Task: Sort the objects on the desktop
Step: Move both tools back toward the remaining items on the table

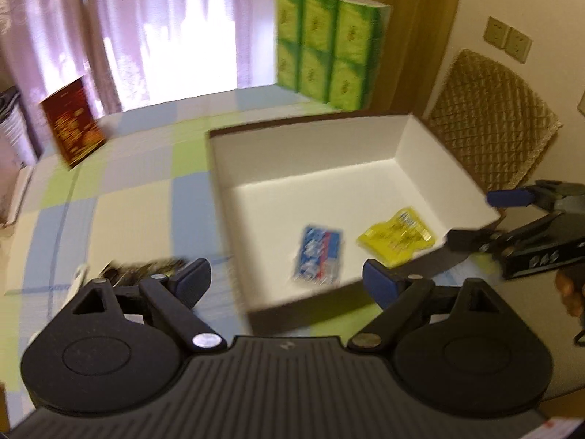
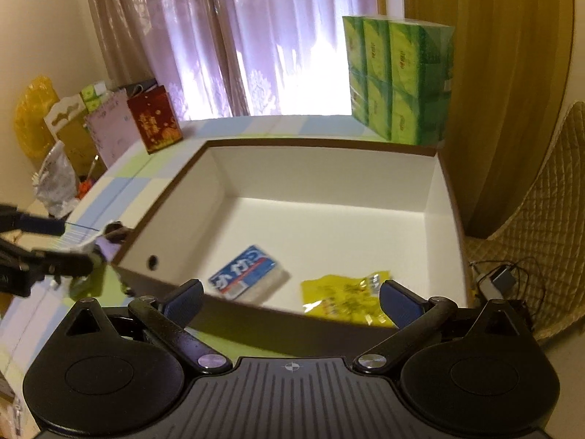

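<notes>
A white box with brown outer walls (image 1: 402, 139) (image 2: 204, 190) stands open on the checked tablecloth (image 1: 128, 201). On its floor lie a blue packet (image 1: 318, 256) (image 2: 248, 274) and a yellow packet (image 1: 398, 237) (image 2: 343, 296). My left gripper (image 1: 287, 281) hovers over the box's near left corner, open, with nothing held. It also shows at the left edge of the right wrist view as the left gripper (image 2: 55, 243). My right gripper (image 2: 292, 301) hangs above the near wall, open and empty. From the left wrist view the right gripper (image 1: 490, 217) sits at the box's right side.
A dark small object (image 1: 146, 270) and a white item (image 1: 78, 278) lie left of the box. A red carton (image 1: 71, 120) (image 2: 155, 120) and stacked green tissue packs (image 1: 329, 44) (image 2: 398, 77) stand at the back. A quilted chair (image 1: 493, 120) and cables (image 2: 501, 278) are at the right.
</notes>
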A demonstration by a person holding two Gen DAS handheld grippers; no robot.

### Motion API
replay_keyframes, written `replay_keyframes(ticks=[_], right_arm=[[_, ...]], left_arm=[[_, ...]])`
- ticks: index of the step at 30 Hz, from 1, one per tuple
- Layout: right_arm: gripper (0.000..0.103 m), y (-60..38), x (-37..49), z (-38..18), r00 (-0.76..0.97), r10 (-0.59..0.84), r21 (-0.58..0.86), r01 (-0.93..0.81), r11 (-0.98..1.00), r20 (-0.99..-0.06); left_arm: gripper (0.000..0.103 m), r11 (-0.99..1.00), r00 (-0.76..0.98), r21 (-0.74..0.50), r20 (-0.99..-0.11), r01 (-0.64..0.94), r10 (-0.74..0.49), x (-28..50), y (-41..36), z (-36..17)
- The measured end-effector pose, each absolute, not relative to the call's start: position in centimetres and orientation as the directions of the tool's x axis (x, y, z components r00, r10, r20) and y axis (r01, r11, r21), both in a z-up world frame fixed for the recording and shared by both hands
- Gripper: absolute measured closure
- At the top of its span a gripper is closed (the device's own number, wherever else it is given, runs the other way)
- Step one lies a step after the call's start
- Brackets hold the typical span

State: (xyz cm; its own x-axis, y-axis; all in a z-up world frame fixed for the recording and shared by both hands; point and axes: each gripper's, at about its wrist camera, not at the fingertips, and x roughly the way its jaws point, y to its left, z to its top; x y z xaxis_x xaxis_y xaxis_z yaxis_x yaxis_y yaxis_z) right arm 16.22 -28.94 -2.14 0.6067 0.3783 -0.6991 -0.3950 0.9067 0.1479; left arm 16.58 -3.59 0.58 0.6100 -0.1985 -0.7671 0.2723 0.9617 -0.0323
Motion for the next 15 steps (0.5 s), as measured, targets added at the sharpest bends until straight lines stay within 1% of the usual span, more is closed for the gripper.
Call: replay_keyframes(ticks=[5, 10, 15], right_arm=[[0.003, -27.3, 14.1, -2.3, 0.586, 0.418, 0.2, -0.402, 0.894, -0.694], [0.003, -24.2, 12.4, -3.0, 0.535, 0.456, 0.22, -0.447, 0.867, -0.711], [0.003, -20.7, 11.3, -4.6, 0.472, 0.485, 0.237, -0.491, 0.838, -0.736]], left_arm=[[0.015, 0.982, 0.584, -0.02, -0.801, 0.188, -0.128, 13.7, 0.9, -0.8], [0.015, 0.995, 0.548, -0.008, -0.834, 0.099, -0.061, 11.4, 5.5, -2.2], [0.016, 0.999, 0.53, 0.012, -0.848, 0.038, -0.01, 10.0, 9.5, -3.4]])
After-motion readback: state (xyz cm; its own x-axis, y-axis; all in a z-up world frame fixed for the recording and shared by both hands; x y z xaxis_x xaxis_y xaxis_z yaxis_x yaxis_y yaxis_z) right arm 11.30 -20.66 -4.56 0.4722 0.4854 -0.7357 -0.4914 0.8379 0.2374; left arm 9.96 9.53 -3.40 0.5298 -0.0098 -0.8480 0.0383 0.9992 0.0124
